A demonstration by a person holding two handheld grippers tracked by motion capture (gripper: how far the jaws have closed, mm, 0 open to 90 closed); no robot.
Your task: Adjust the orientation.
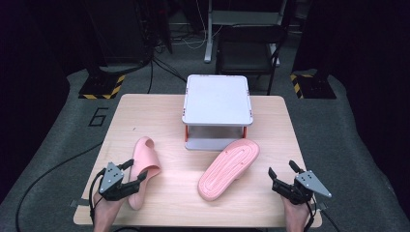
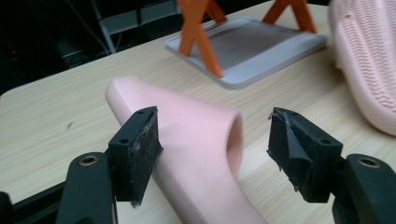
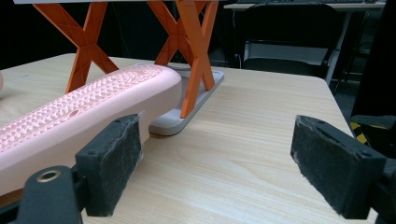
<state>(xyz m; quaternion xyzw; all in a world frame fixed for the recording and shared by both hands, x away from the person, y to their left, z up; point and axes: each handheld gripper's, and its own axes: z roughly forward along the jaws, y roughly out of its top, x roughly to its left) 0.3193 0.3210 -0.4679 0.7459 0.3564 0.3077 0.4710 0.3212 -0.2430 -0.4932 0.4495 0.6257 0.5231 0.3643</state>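
Light wood table (image 1: 270, 121), grey floor (image 1: 58, 140), dark rm

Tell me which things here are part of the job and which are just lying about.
In the job:
- upright pink slipper, between the open left tool
- upside-down pink slipper
- two-tier rack

Lying about:
- black chair
- floor cables

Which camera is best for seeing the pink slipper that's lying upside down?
The high view: it shows the whole upside-down slipper, ridged sole up, its front resting on the rack's bottom shelf. The right gripper view shows its side and toe close up. The left gripper view catches an edge at the right.
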